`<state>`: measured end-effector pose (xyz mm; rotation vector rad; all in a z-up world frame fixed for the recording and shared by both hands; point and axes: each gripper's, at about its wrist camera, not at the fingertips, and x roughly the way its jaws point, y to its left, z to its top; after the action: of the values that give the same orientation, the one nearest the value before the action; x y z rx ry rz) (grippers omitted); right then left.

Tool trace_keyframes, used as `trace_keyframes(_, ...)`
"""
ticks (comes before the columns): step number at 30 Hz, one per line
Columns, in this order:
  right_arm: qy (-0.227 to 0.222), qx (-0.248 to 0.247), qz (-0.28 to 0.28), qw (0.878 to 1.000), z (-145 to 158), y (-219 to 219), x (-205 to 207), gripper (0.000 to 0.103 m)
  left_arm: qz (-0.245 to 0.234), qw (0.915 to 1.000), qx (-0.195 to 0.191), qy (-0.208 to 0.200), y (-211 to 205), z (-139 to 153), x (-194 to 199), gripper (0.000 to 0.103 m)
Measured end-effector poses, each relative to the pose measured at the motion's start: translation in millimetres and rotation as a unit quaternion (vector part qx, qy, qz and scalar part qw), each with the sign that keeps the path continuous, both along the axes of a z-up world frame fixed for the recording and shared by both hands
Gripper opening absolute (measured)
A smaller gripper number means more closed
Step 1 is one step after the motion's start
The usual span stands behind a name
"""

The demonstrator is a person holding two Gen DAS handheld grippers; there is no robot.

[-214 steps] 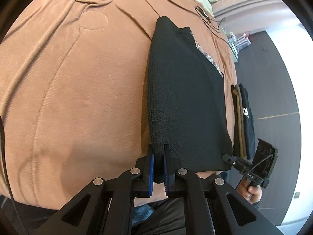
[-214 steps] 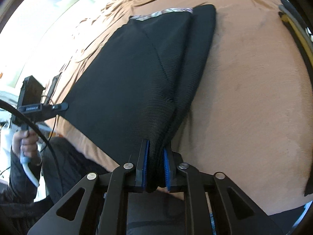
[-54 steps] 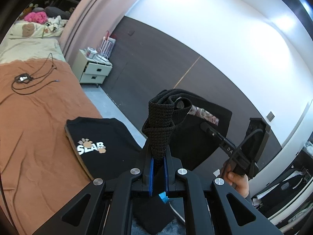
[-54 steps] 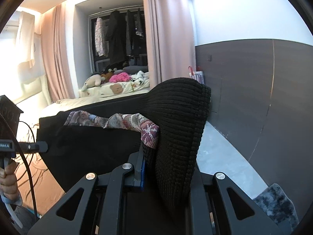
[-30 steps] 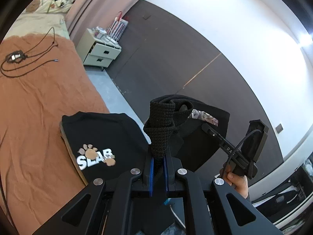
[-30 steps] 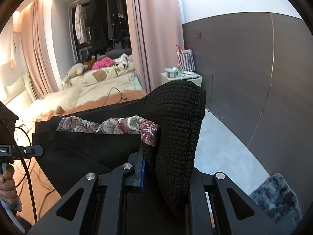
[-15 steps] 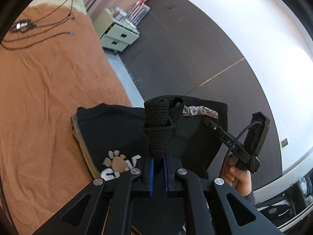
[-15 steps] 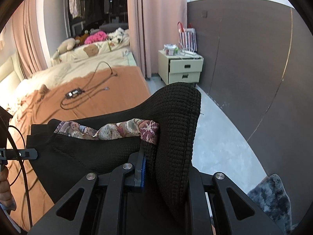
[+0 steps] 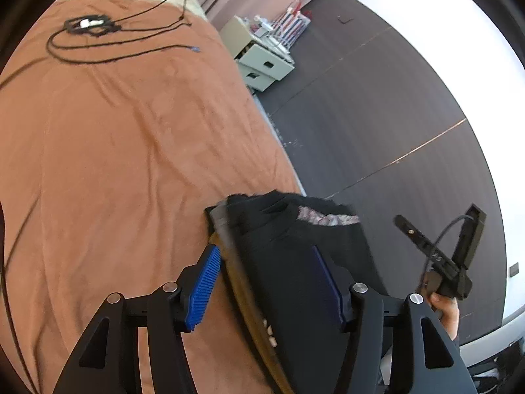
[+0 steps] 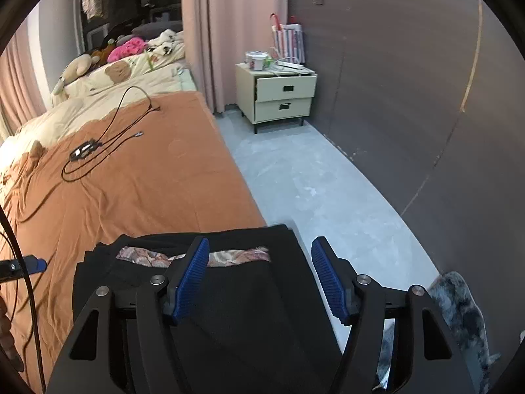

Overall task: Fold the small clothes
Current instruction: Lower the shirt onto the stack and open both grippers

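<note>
Left hand-held gripper (image 9: 265,282): jaws apart, just been opening; black knit garment (image 9: 295,282) between them, pads not pressing.
Right hand-held gripper (image 10: 259,275): jaws apart, just been opening, garment beneath.
Garment place: atop folded stack at bed (image 10: 137,190) edge by floor (image 10: 311,190).
Orientation: patterned band (image 10: 229,257) at far end.
Left view only: tan layer (image 9: 242,292) underneath.
Right view only: nightstand (image 10: 279,95).
Open room: blanket bare toward cable (image 9: 108,46).

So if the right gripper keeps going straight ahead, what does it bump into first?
Probably the black sweater lying right under the open right gripper; past its patterned collar comes the bed's edge, though depth is hard to judge.
</note>
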<state>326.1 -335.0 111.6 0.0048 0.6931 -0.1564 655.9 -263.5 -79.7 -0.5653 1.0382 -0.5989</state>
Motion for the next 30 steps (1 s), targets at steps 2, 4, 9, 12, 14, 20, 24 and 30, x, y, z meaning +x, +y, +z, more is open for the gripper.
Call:
trace_keyframes(2, 0.001, 0.012, -0.005, 1.000, 6.5, -4.5, -10.0, 0.063, -0.001, 1.0000, -0.001, 0.003, 3.3, 1.7, -6.1, 0.059)
trace_keyframes(4, 0.001, 0.019, -0.010, 1.000, 11.2, -8.1, -21.5, 0.063, -0.005, 1.0000, 0.002, -0.002, 3.6, 7.4, -16.6, 0.059)
trace_keyframes(9, 0.007, 0.026, 0.003, 1.000, 17.4, -2.8, -55.0, 0.063, -0.004, 0.9997, 0.020, -0.017, 11.4, 23.7, -36.9, 0.061)
trace_keyframes(12, 0.014, 0.031, 0.005, 0.999, 16.7, -0.2, -74.3, 0.063, -0.002, 0.9994, 0.027, -0.022, 16.4, 35.4, -51.7, 0.071)
trace_keyframes(14, 0.015, 0.040, 0.006, 0.999, 23.1, 0.0, -88.4, 0.064, 0.003, 0.9991, 0.033, -0.027, 21.5, 44.9, -63.7, 0.081)
trace_keyframes(20, -0.003, 0.072, -0.003, 0.997, 42.7, 4.4, -126.2, 0.086, 0.013, 0.9975, 0.057, -0.040, 36.0, 68.9, -97.1, 0.087)
trace_keyframes(24, -0.013, 0.062, -0.010, 0.998, 48.4, 16.5, -146.8, 0.099, 0.020, 0.9967, 0.060, -0.050, 48.0, 86.5, -121.7, 0.095)
trace_keyframes(30, -0.031, 0.055, -0.017, 0.998, 49.2, 29.4, -192.0, 0.103, 0.030, 0.9929, 0.076, -0.086, 74.1, 116.0, -162.9, 0.099)
